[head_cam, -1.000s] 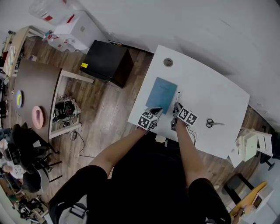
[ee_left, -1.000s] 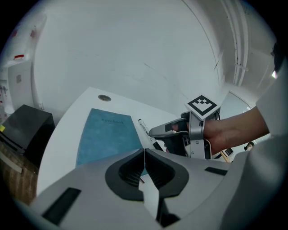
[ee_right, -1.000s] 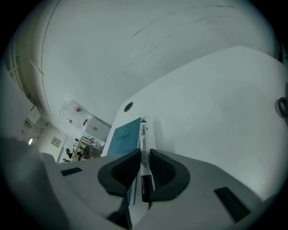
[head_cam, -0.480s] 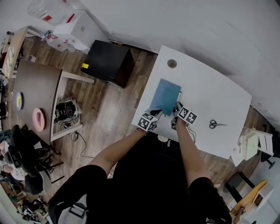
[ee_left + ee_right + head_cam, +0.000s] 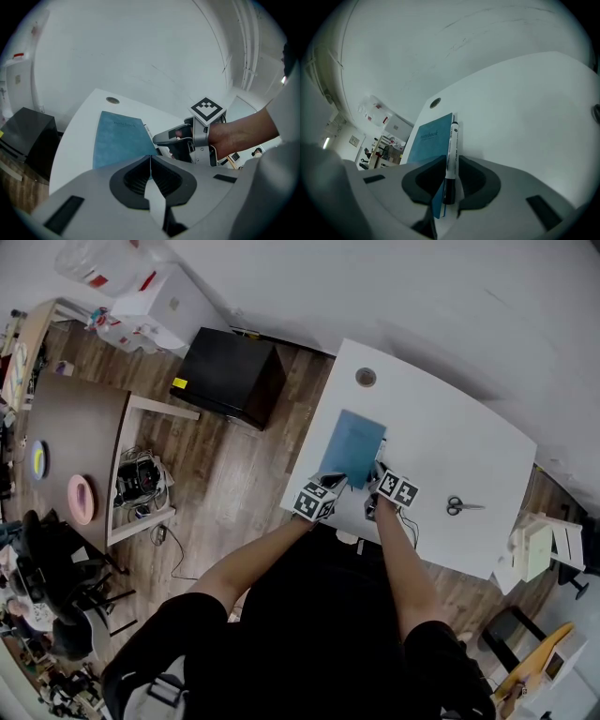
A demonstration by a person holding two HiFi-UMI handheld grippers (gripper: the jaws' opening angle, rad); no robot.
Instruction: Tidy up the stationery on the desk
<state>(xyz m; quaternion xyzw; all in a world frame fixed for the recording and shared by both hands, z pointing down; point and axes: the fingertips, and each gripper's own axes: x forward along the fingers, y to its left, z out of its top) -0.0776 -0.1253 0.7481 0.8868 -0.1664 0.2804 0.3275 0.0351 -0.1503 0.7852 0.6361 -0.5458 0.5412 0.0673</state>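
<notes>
White desk (image 5: 441,437) sat right of centre in the head view, wood floor to its left. Nearest, at the desk's lower edge, both grippers sat side by side. Left gripper (image 5: 150,159) had its jaws pressed together, tips right at the near edge of the blue notebook (image 5: 117,140); couldn't tell whether they nipped the cover. Right gripper (image 5: 449,164) was pinching a black-and-white marker pen (image 5: 451,150), which pointed up-frame along the notebook's right edge, with that edge also sitting just inside the jaws. Notebook lay flat in mid-frame, just above both grippers. Scissors (image 5: 462,507) lay well apart at right of the frame, untouched. Farther up sat a round cable hole (image 5: 366,377).

Step in hand, as I judged it: lining the pen up with the notebook, early in the tidy. Next move probably called for setting the pen down parallel to or on the notebook and releasing without it rolling, then going for the scissors.
</notes>
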